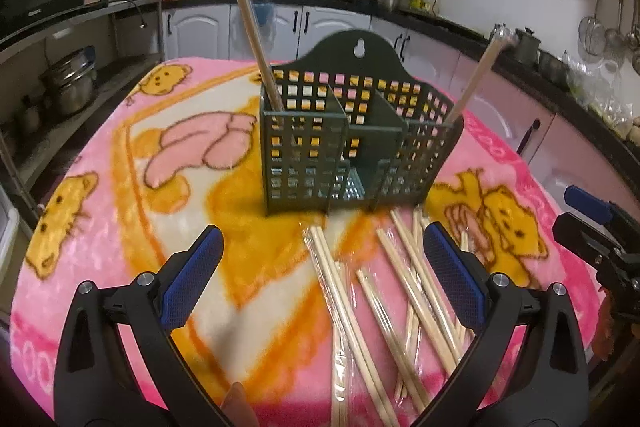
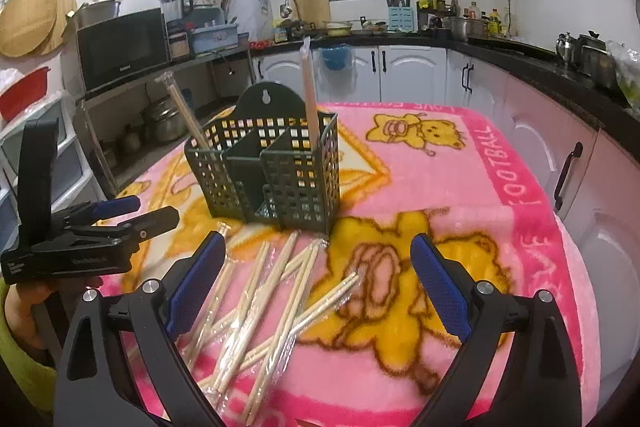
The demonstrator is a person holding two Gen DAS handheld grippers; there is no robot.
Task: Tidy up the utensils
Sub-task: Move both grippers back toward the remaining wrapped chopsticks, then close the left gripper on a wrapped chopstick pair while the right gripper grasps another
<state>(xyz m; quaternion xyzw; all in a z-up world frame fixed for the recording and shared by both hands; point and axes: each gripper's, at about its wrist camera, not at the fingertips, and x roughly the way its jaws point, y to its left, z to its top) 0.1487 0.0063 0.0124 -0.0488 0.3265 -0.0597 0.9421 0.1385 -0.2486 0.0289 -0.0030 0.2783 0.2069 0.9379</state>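
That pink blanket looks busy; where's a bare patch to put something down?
Free: the blanket to the right of the green holder, out to the FOOTBALL border, and the stretch to the holder's left. Crowded: just in front of the holder, where wrapped chopsticks lie crisscrossed between both open grippers.

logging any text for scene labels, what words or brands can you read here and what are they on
"FOOTBALL" - on the pink border of the blanket, right wrist view.
"LOVE" - seemingly, further along the same border; only partly legible.
Microwave - a brand mark low on its door, too small to read.
Left hand-held gripper - pale print on its black body, too blurred to read.
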